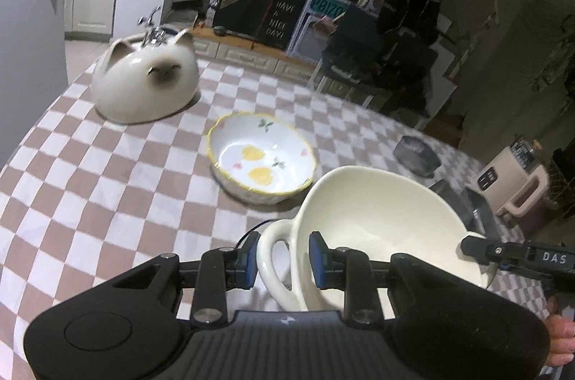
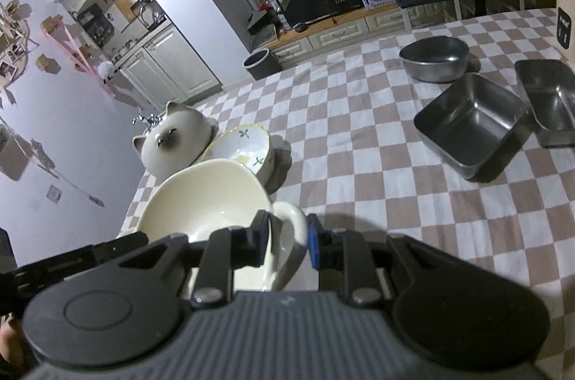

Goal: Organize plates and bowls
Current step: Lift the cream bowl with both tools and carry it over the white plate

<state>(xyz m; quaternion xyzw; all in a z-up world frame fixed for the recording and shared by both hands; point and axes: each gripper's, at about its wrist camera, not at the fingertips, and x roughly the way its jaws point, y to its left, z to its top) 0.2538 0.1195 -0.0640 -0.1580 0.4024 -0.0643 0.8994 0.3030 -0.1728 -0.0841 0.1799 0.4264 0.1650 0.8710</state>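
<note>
left gripper [image 1: 284,259] and right gripper [image 2: 287,238] clamped on cream bowl [image 1: 388,218] handles | floral bowl [image 1: 262,157], cat bowl [image 1: 143,82], steel containers [image 2: 470,125] unstacked | task judged early

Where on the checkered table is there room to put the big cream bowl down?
The widest bare cloth lies between the flowered bowl and the square steel pan. More bare checks lie left of the flowered bowl, in front of the cat bowl. It is crowded around the steel pan, the second pan and the grey bowl.
</note>
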